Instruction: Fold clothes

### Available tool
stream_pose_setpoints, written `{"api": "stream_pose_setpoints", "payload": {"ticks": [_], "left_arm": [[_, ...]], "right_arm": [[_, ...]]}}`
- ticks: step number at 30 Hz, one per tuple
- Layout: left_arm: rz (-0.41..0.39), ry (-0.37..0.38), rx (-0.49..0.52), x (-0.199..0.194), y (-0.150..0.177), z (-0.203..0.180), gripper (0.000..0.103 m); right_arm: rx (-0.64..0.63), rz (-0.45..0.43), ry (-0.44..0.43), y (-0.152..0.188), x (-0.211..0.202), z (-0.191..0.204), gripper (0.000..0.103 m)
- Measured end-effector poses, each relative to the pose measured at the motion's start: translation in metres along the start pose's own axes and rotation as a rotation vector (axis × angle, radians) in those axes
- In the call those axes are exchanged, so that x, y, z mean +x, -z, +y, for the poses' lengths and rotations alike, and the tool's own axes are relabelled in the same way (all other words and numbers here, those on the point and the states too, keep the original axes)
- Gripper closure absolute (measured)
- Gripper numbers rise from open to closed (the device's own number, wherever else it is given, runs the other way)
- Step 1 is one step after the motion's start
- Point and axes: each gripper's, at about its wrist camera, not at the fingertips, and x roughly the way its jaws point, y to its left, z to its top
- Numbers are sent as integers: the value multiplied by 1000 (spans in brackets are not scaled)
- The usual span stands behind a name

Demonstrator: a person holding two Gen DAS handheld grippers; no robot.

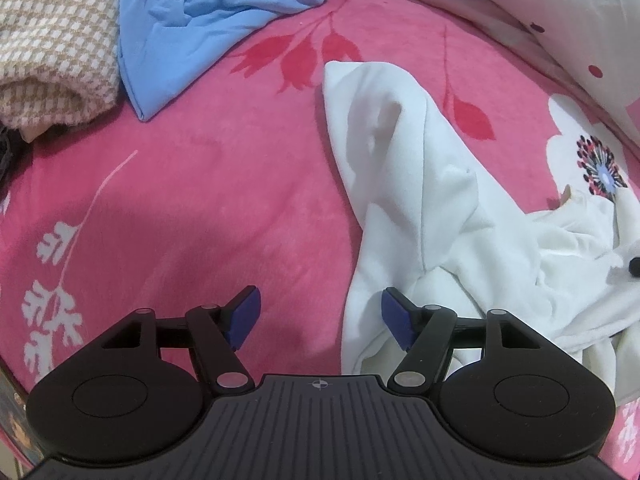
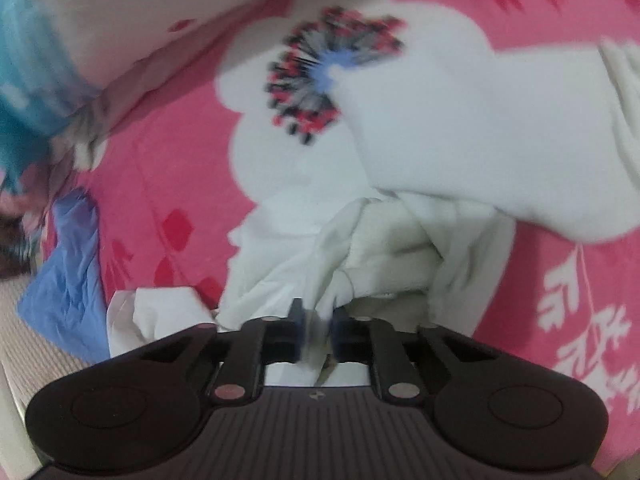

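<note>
Spreading wide under everything, pink floral blanket [image 1: 192, 184], carrying crumpled white garment [image 1: 420, 184] lying unfolded beside blue cloth [image 1: 192, 12], right gripper [image 2: 318, 332] pinching bunched white fabric, seemingly for lifting it straight, left gripper [image 1: 320, 316] hovering agape, gripping nothing

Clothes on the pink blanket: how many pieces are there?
3: a white garment at right, a blue garment at the far left, a checked garment beside it. More may lie outside view.
</note>
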Motion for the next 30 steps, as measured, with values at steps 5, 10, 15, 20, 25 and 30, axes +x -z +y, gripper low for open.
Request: {"api": "stream_pose_setpoints", "payload": {"ticks": [5, 10, 15, 20, 25, 30], "left_arm": [[-2, 25, -6, -2, 1, 6, 35], [-22, 101, -46, -7, 5, 13, 34], [-49, 136, -50, -12, 8, 15, 30], [-61, 149, -74, -13, 10, 23, 29], [-64, 148, -141, -11, 14, 38, 28], [-59, 147, -179, -9, 18, 51, 28]], "right_arm": [[-186, -42, -120, 5, -11, 59, 95], [-372, -49, -253, 7, -9, 130, 95], [-537, -8, -392, 13, 12, 224, 95], [-713, 38, -523, 37, 28, 324, 95], [-853, 83, -651, 69, 36, 397, 95], [-940, 181, -663, 101, 65, 435, 95]]}}
